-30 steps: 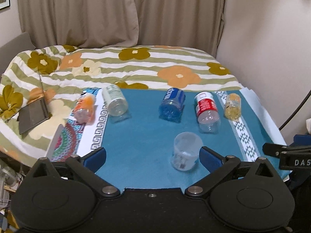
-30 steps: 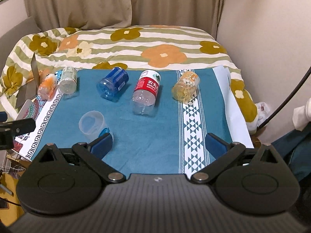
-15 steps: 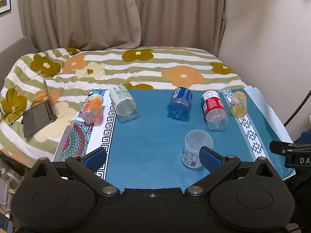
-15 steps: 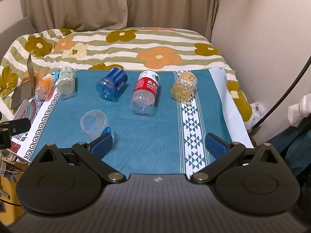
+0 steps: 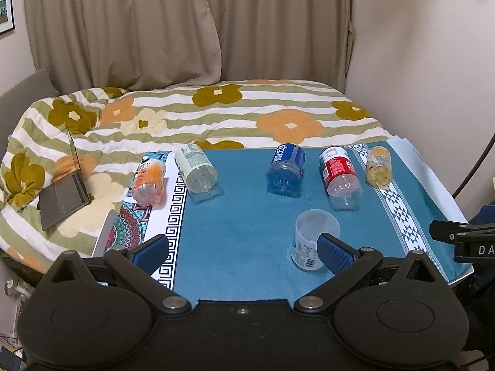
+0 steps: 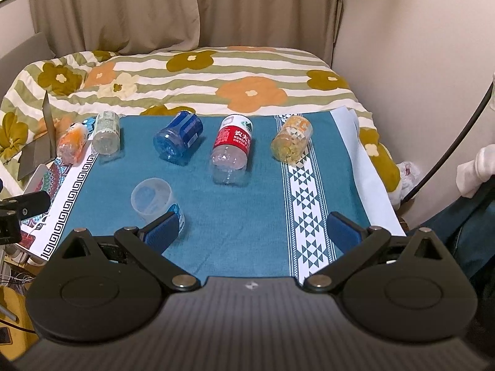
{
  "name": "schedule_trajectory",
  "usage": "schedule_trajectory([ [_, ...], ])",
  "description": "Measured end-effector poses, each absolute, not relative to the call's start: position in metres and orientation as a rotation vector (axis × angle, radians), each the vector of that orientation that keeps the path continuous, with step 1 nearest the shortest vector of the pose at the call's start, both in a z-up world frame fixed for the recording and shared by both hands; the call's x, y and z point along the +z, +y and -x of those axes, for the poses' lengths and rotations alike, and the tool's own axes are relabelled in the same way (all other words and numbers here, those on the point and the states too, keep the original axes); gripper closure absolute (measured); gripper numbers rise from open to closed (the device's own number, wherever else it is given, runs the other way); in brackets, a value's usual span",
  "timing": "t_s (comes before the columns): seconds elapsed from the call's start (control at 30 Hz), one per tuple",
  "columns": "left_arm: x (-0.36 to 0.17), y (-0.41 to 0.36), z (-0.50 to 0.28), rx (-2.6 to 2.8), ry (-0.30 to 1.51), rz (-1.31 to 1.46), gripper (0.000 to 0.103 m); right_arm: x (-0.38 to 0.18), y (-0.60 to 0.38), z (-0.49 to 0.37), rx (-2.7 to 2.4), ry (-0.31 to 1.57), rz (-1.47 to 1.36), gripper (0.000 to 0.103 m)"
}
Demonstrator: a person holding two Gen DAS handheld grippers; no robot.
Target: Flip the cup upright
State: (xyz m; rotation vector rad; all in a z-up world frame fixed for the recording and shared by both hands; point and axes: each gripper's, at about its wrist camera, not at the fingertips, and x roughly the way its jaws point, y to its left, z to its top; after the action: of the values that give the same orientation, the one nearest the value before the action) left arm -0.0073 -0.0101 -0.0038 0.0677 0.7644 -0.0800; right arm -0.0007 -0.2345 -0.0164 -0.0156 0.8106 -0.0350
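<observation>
A clear plastic cup (image 5: 312, 235) with a printed label stands upright, mouth up, on the teal cloth (image 5: 241, 232). My left gripper (image 5: 243, 252) is open and empty; its right fingertip overlaps the cup's lower right side in the view. The cup also shows in the right wrist view (image 6: 154, 199), just behind the left fingertip of my right gripper (image 6: 253, 230), which is open and empty.
Five cut bottles lie on their sides in a row behind the cup: orange (image 5: 148, 179), clear (image 5: 196, 167), blue (image 5: 286, 167), red-labelled (image 5: 338, 171), yellow (image 5: 379, 167). A laptop (image 5: 66, 191) sits on the flowered bedspread at left. A wall (image 5: 433, 61) stands at right.
The cup went from tilted to standing upright. Both grippers pulled back and rose a little, so the cup sits farther from the left gripper's middle.
</observation>
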Motion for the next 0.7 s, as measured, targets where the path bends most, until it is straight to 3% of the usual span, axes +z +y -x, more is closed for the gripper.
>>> schedule_trajectory([
  [0.7, -0.0021, -0.0124, 0.0023, -0.069, 0.741, -0.071, 0.0, -0.0151, -0.2363, 0.0, -0.037, 0.806, 0.009, 0.0],
])
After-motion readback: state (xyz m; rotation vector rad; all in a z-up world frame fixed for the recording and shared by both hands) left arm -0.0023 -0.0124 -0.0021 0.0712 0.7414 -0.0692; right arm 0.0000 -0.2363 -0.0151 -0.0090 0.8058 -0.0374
